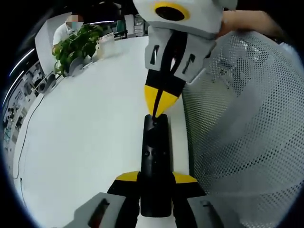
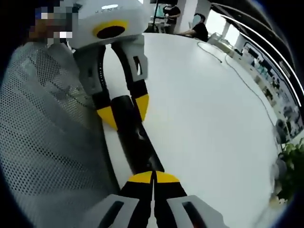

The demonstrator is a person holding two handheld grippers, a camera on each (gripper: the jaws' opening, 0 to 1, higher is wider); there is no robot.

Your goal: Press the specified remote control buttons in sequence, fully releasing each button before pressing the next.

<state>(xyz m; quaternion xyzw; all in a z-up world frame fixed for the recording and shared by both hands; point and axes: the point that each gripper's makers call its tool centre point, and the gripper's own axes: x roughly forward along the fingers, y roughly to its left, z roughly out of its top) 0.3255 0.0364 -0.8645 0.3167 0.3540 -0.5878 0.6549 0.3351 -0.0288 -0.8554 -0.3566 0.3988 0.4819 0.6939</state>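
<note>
A long black remote control (image 1: 155, 156) lies over the white table's edge, held between the yellow-tipped jaws of my left gripper (image 1: 156, 178), which is shut on its near end. My right gripper (image 1: 157, 110) comes down from above with its yellow tips pressed together, touching the remote's far end. In the right gripper view my right gripper (image 2: 153, 177) is shut, its tip resting on the remote (image 2: 135, 140). Beyond it, the left gripper (image 2: 124, 110) clamps the remote's other end.
The white table (image 1: 85, 142) stretches away from the remote. A person in a grey mesh garment (image 1: 247, 123) stands close beside the remote. A potted plant (image 1: 76, 45) and a thin cable (image 2: 247, 85) sit toward the table's far edges. People (image 2: 197, 26) sit beyond.
</note>
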